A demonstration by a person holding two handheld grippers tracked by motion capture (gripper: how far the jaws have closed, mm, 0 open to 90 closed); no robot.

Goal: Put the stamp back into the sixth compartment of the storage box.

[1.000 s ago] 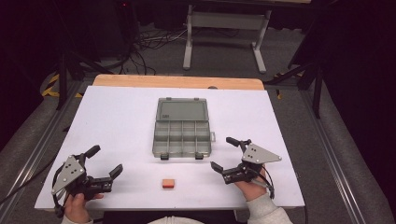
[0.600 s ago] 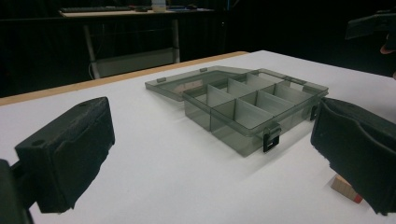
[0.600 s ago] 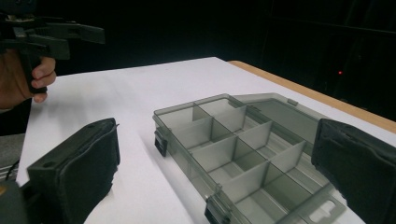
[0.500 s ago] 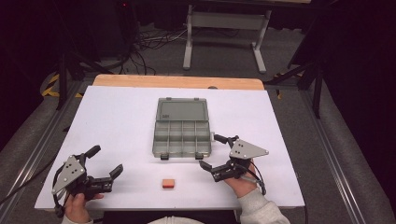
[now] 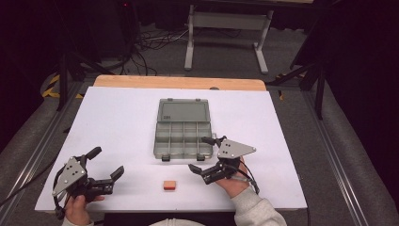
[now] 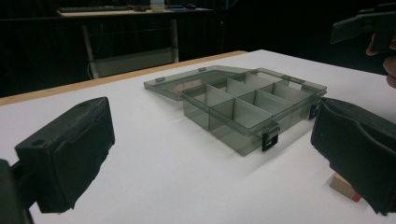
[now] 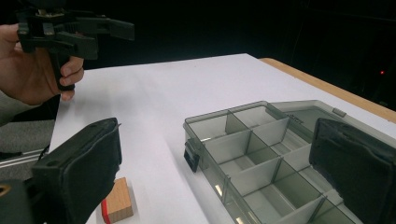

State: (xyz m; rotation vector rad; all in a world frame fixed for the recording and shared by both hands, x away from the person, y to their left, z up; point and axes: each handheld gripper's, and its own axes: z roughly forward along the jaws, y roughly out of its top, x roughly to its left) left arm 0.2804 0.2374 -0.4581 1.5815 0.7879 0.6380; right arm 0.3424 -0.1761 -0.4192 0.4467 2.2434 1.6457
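Observation:
A grey see-through compartment box (image 5: pixel 182 129) lies in the middle of the white table (image 5: pixel 117 122), lid folded flat behind it and its compartments empty. A small wooden block with a red edge (image 5: pixel 169 185) lies near the front edge, below the box. My left gripper (image 5: pixel 106 162) is held open at the front left, nothing between its jaws. My right gripper (image 5: pixel 200 154) is open just off the box's front right corner, right of the block. The left gripper view has the box (image 6: pixel 243 105) ahead and the block (image 6: pixel 343 186) by the right jaw. The right gripper view has the block (image 7: pixel 116 203) beside the left jaw and the box (image 7: pixel 261 154).
A wooden strip (image 5: pixel 179 83) runs along the table's far edge. Behind it on the dark floor are a metal stand (image 5: pixel 226 28) and cables. Metal rails flank the table. White surface lies open to the left and right of the box.
My right gripper has moved left, toward the box's front corner and the block. The left gripper, box and block have stayed where they were.

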